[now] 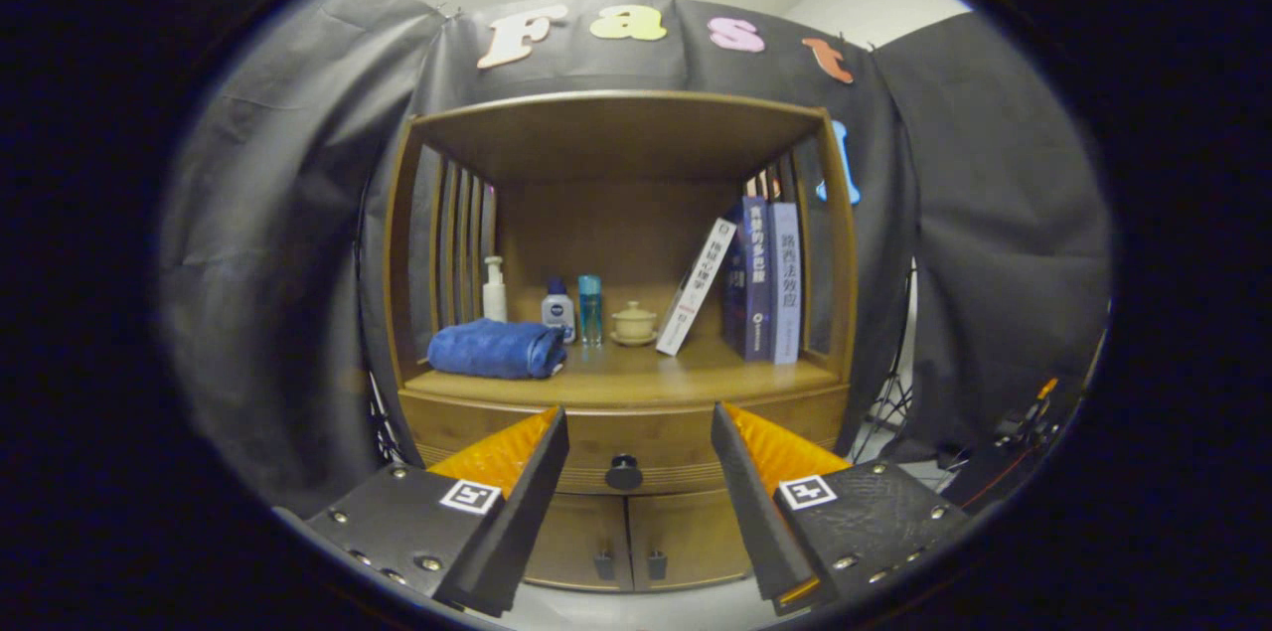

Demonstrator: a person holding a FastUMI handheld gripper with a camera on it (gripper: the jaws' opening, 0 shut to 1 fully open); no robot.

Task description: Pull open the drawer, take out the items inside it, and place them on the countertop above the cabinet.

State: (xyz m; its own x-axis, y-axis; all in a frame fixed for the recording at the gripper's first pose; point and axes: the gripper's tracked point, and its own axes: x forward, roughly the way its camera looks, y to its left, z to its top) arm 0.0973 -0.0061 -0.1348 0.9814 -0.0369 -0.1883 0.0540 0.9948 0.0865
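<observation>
— Fingers spread wide, holding nothing. Just ahead, between them: black knob on the shut drawer.
— Under the desk with the towel?
— Yes. Probably stiff, sliding wood; best pinched at the small, possibly slippery knob.

Staged recording booth, dressed as a home corner. Black cloth hangs on all sides; pale ceiling above it. Tripod legs and cabled gear stand beside the cabinet on the right. Wooden cabinet with slatted sides carries household goods on its desk: folded blue towel, pump bottle, two small bottles, lidded cup on saucer, books. Closed drawer with knob below, tongs spread wide before it, touching nothing.
</observation>
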